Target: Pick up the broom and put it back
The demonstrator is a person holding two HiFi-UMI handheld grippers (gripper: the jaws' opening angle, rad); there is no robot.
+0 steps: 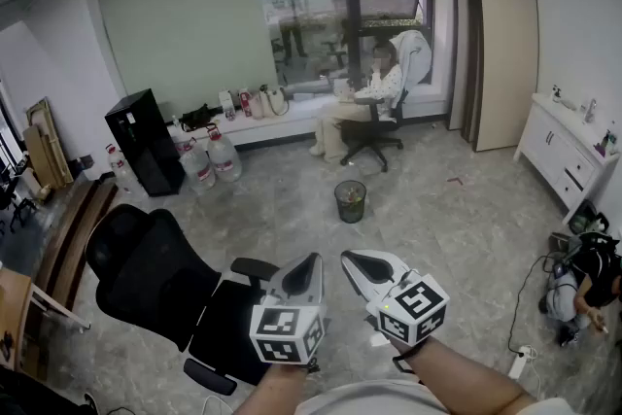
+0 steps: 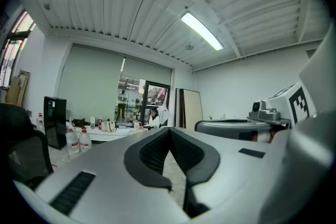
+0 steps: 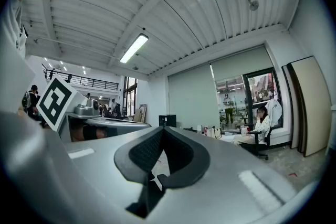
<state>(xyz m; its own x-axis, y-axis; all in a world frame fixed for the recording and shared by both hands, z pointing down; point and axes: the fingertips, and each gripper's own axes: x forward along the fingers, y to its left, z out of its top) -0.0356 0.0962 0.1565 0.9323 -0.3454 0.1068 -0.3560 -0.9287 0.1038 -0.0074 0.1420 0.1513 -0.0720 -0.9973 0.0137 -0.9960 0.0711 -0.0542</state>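
No broom shows in any view. In the head view both grippers are held side by side, low in the picture, and point level into the room. My left gripper [image 1: 311, 259] has its jaws together at the tip with nothing between them, as in the left gripper view [image 2: 169, 129]. My right gripper [image 1: 350, 258] is shut and empty too, its tip [image 3: 163, 128] closed in the right gripper view. Each gripper's marker cube sits close to my forearms.
A black office chair [image 1: 155, 277] stands just left of the grippers. A small bin [image 1: 350, 201] sits mid-floor, and a seated person [image 1: 374, 102] is beyond it by the window. Water bottles [image 1: 209, 160] and a black cabinet [image 1: 146, 141] stand left. A person crouches at the right [image 1: 583, 282].
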